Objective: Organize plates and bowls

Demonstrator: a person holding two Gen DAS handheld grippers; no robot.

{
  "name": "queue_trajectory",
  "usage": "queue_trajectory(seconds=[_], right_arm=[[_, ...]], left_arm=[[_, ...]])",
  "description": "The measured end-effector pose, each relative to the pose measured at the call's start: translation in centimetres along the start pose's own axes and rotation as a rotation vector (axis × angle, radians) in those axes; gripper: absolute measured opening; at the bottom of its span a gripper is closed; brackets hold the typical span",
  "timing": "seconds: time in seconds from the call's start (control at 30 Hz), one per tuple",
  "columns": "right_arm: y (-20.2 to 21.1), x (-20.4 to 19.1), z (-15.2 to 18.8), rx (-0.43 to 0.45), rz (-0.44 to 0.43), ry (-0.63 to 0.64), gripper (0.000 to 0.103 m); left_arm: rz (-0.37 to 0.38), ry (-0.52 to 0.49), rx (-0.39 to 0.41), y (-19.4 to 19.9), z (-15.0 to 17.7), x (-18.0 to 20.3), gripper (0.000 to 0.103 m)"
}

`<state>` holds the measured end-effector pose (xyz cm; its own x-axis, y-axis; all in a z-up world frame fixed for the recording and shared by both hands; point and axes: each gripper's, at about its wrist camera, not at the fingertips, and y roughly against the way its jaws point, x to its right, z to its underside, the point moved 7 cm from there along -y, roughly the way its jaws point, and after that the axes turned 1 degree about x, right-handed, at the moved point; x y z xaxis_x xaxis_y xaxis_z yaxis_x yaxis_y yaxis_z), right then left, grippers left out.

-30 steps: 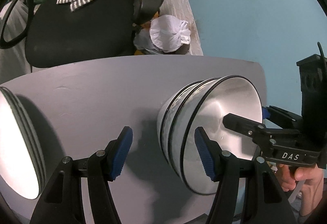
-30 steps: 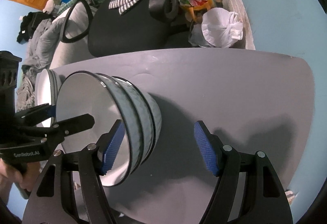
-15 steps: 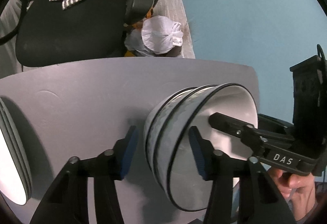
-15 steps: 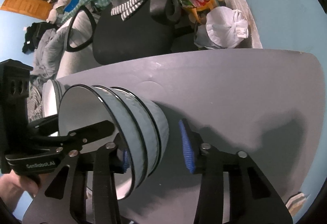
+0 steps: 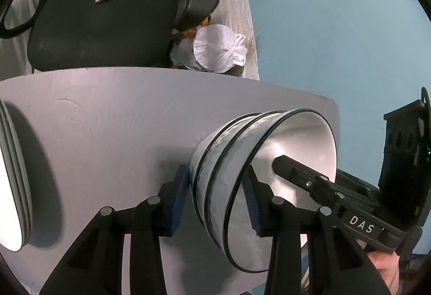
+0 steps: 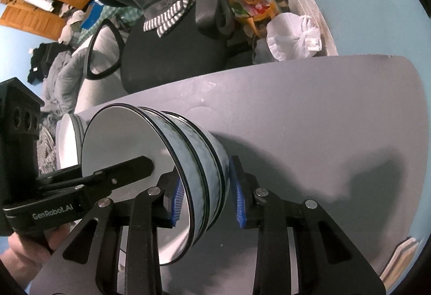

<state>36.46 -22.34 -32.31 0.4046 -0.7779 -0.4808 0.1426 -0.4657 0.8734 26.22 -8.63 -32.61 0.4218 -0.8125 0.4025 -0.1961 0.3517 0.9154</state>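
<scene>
A nested stack of three pale blue bowls with black rims [image 5: 223, 157] stands on the grey table [image 5: 107, 120]; it also shows in the right wrist view [image 6: 199, 157]. My left gripper [image 5: 215, 200] is closed across the stack's wall, one blue pad inside the top bowl, one outside. My right gripper [image 6: 206, 195] grips the opposite side the same way. A stack of white plates [image 5: 10, 187] sits at the table's left; it also shows in the right wrist view [image 6: 68, 141].
A black office chair [image 5: 102, 25] with striped clothing stands beyond the table's far edge. A white tied bag [image 5: 218, 50] lies on the floor beside it. The blue wall [image 5: 336, 25] runs along the table's right side.
Both grippers moved in and closed their jaws on opposite sides of the bowl stack, which they earlier only straddled while open.
</scene>
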Motion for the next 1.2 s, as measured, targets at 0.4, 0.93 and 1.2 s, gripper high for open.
queue_trajectory(seconds=[0.4,0.93,1.2], right_arm=[[-0.5,0.6,0.5,-0.109,-0.063,-0.014,0.031],[-0.1,0.2,0.9,-0.119,-0.005,-0.030,0.023],[-0.7,-0.9,2.4,-0.173,-0.033,-0.043,0.023]], left_arm=[[0.016,-0.020,-0.055,-0.2,0.6,0.0,0.039],[-0.054,-0.028,-0.050,1.1,1.3,-0.3,0.027],[-0.083,-0.060,-0.083,1.5,2.2,-1.1,0.025]])
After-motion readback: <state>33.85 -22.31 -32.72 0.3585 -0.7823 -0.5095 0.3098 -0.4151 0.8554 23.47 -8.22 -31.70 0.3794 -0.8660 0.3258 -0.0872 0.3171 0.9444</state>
